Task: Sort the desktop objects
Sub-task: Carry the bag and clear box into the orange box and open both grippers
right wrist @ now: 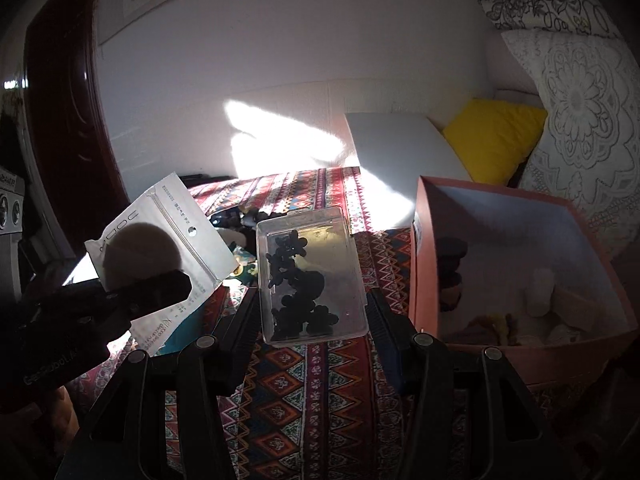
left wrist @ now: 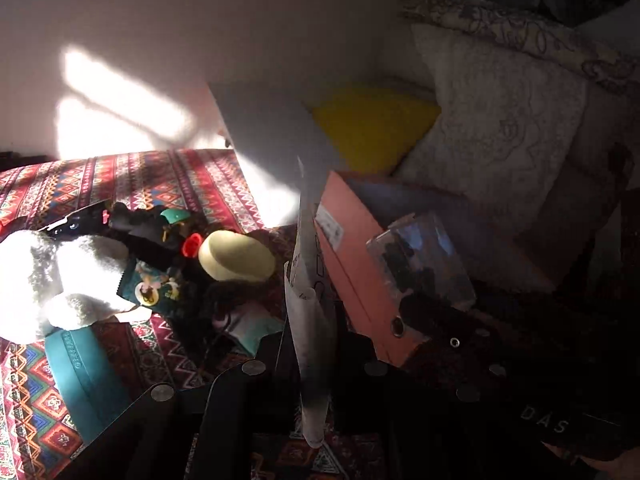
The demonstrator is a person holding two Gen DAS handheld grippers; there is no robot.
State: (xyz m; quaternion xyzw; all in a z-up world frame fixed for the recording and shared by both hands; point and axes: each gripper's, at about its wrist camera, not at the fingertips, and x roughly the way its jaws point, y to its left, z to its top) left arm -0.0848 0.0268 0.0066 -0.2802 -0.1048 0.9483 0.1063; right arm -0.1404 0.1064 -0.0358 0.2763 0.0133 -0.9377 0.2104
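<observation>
Patterned cloth (right wrist: 304,400) in sun. Right gripper (right wrist: 312,312) squeezes clear case (right wrist: 310,276); left gripper (left wrist: 310,364) pinches white packet (right wrist: 160,236). Orange box (right wrist: 520,360) just right of case. Best: lift over rim, then let go low.

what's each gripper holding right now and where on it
The right gripper clamps the clear plastic case by its long sides, near its lower end. The left gripper pinches the flat white packet by its lower edge.
</observation>
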